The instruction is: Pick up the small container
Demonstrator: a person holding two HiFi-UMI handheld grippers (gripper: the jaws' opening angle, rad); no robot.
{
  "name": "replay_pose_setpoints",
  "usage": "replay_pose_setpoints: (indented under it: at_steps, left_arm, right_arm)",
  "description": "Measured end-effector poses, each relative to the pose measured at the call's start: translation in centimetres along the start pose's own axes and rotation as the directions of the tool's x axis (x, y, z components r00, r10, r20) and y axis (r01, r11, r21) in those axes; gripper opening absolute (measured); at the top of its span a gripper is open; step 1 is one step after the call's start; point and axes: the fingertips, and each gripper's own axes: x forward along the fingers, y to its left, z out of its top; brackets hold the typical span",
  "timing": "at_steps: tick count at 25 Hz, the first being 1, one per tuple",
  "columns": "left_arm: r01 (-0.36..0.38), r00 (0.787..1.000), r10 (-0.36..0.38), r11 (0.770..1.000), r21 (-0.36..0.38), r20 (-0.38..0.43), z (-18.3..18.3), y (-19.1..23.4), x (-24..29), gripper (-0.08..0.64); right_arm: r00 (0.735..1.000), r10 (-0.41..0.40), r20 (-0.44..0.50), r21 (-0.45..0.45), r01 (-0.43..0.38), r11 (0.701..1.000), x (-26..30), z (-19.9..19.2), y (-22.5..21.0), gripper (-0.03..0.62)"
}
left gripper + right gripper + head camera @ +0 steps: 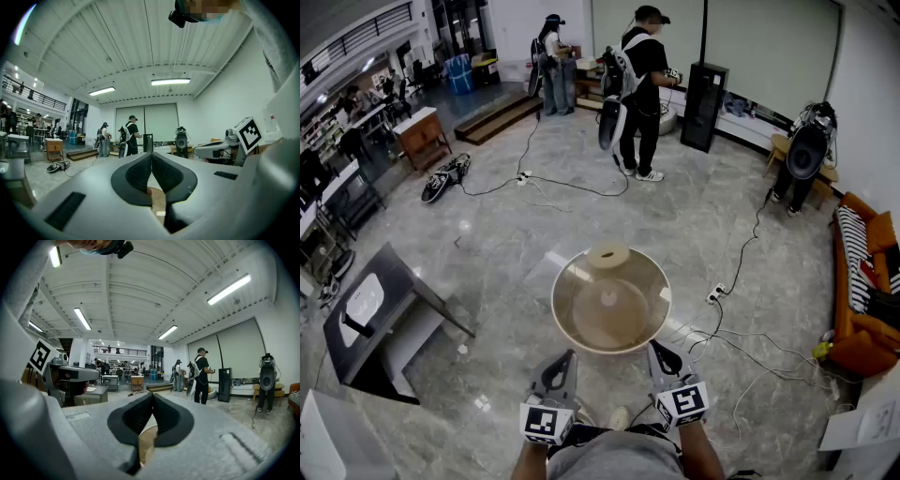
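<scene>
Forearms (530, 461) come in from the bottom edge of the head view, side by side, each carrying its tool level and aimed up the frame. The left hand-held gripper (566, 358) (151, 157) and right hand-held gripper (656, 350) (152, 397) both have jaws pressed together on nothing, their tips near the round tabletop's (577, 317) lower rim. The small container (607, 255) sits at the tabletop's far edge, centre frame.
</scene>
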Motion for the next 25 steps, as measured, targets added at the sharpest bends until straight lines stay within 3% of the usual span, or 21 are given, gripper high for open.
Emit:
replay_pose_setpoints:
  at_steps: [17,25]
  left_arm:
    - [0.015,1.0,-0.015,1.0,0.002,0.025,0.9,-0.8,2.4,0.018]
    - [0.061,0.998,-0.062,0.997,-0.044,0.0,0.5,0.6,6.0,0.018]
  right_arm:
    - [1.0,-0.016,0.002,0.016,0.016,1.0,0.7,0.0,-1.9,0.0]
    - [0.999,-0.038,-0.006,0.029,0.038,0.999,4.2,-0.8,-3.0,0.0]
